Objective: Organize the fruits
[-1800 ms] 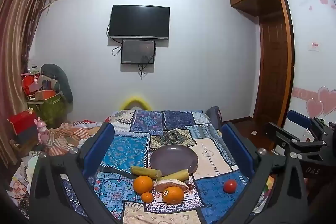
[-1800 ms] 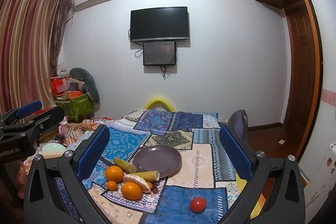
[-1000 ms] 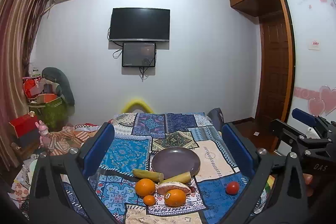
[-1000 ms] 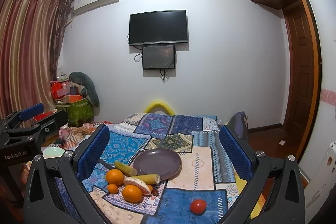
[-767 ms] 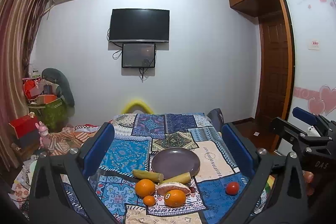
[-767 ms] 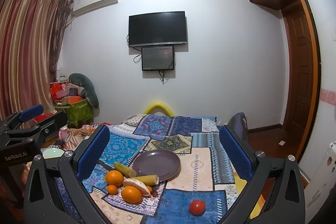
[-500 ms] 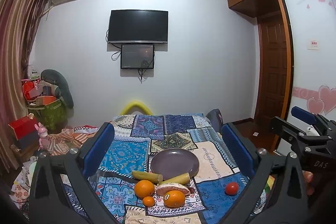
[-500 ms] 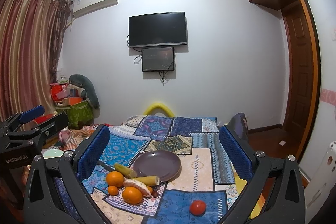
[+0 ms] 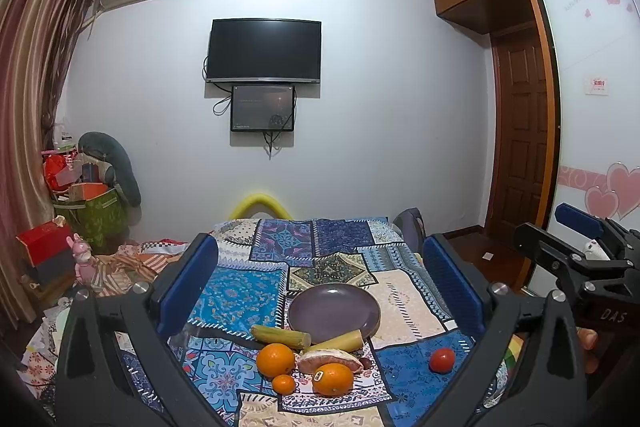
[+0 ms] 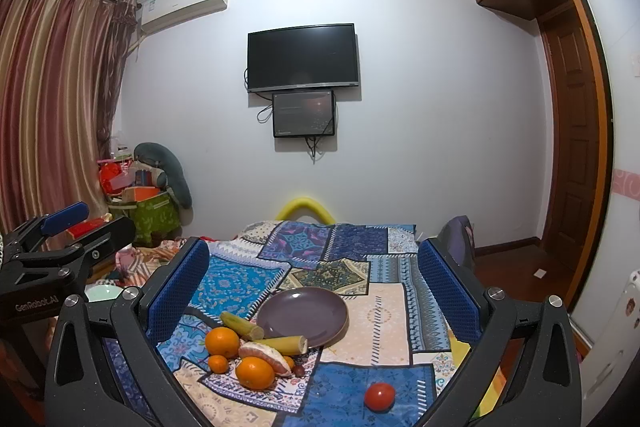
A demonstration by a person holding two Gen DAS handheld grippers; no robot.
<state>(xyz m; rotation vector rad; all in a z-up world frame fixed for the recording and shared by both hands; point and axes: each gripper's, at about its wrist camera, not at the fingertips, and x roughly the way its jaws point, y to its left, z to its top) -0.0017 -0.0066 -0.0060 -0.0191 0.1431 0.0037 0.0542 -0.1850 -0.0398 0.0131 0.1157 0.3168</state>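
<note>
Both tongs (image 9: 320, 287) (image 10: 312, 287) wide apart above fruit beside bare purple plate (image 9: 334, 313)

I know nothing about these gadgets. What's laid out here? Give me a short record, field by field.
Surface: patchwork cloth over a bed or table
Plate: purple plate, nothing on it
Oranges: two large, one small, near the plate
Stalks: two yellow-green stalk pieces at the plate's rim
Peeled segment: pomelo piece between the oranges
Tomato: red tomato, apart on a blue patch
Left gripper: open, above the fruit, holding nothing
Right gripper: open, holding nothing
</note>
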